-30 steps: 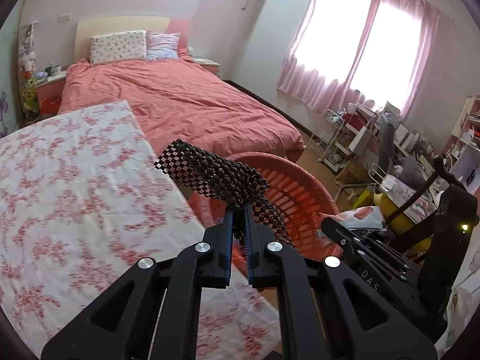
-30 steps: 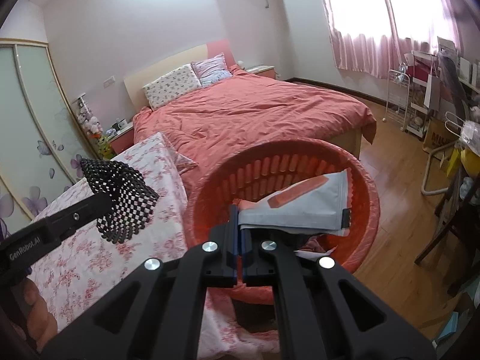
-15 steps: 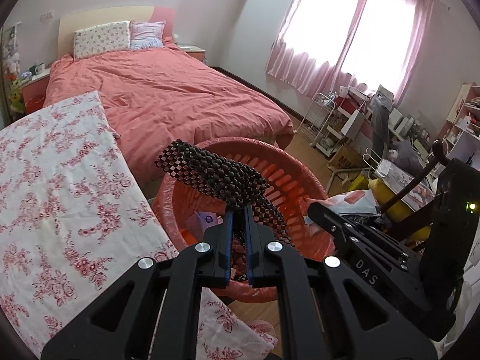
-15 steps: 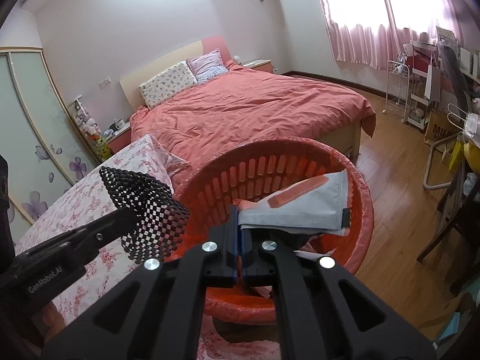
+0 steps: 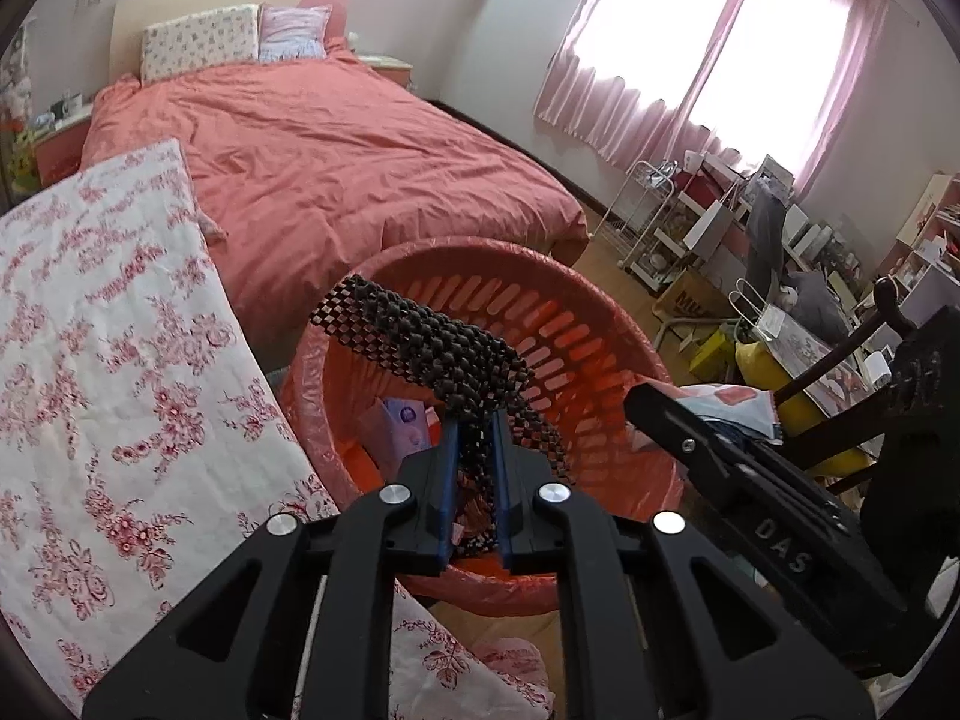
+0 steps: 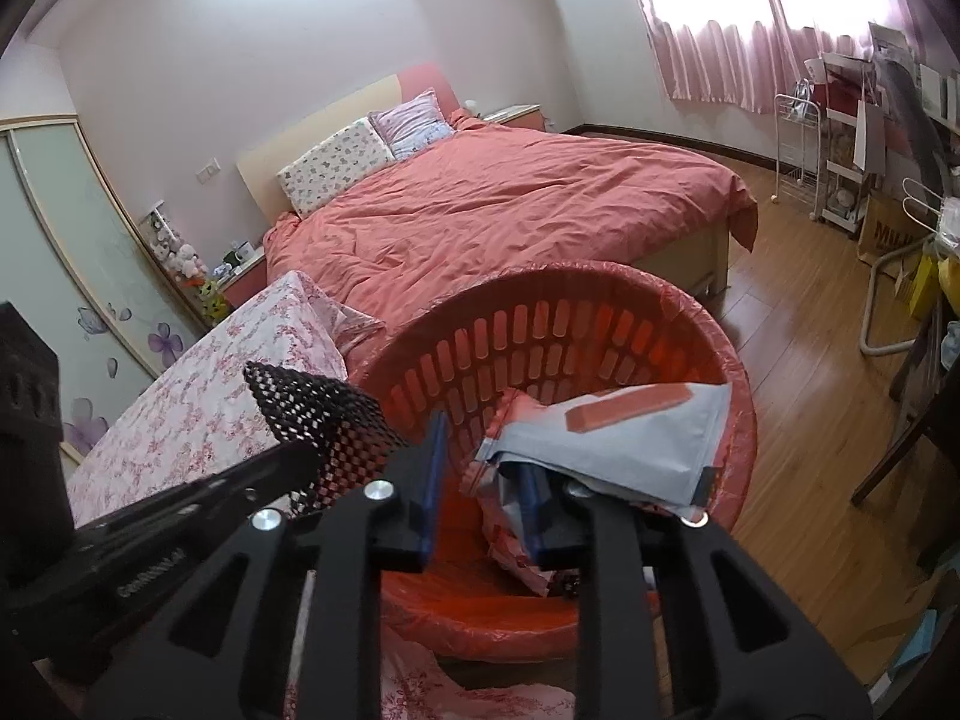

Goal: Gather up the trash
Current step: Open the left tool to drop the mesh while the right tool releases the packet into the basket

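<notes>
Nearest, left gripper: jaws have just been opening a little; the black mesh sheet sits between the blue pads, and whether they still press on it cannot be told.
Black mesh sheet: sticks up and forward from the left gripper, over the near side of the basket; in the right wrist view it hangs at the basket's left rim.
Right gripper: jaws have just been opening and stand clearly apart; the grey pouch leans against the right pad, nothing touches the left one.
Grey pouch: white-grey with a red strip, lying tilted over the basket's opening on its right side.
Basket: red, round, slotted wall, lined with a red bag; directly below both grippers.
Basket contents: a lilac packet lies at the bottom.
Tabletop: covered with a red-flowered white cloth, touching the basket on its left.
Bed: beyond the basket, salmon cover, two pillows at the far end.
Curtains: pink, far right of the basket.
</notes>
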